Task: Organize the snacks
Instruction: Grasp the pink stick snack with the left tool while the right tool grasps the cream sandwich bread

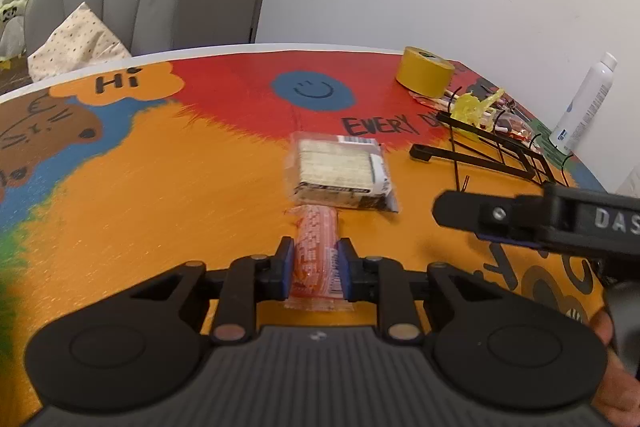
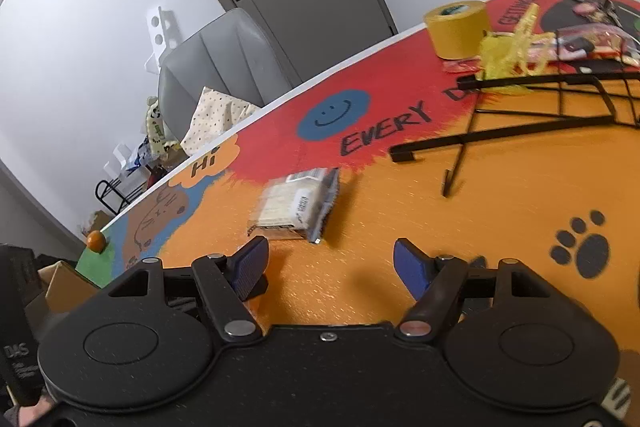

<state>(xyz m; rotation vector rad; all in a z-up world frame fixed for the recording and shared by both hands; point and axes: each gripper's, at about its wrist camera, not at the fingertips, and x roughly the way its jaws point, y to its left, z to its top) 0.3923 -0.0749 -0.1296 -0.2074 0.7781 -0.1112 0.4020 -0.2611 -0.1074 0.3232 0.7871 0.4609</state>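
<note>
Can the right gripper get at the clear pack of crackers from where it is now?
Probably yes. The right gripper is open and empty, and the cracker pack lies on bare table just ahead of its fingertips. The left gripper holds the orange snack stick, off to the side.

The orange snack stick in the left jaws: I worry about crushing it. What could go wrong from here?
The left gripper is shut on the orange snack stick near one end, so it may droop, slip or get squashed when lifted. The cracker pack lies right beyond its tip and could get nudged. The right gripper, open, is close by and could bump the left.
</note>
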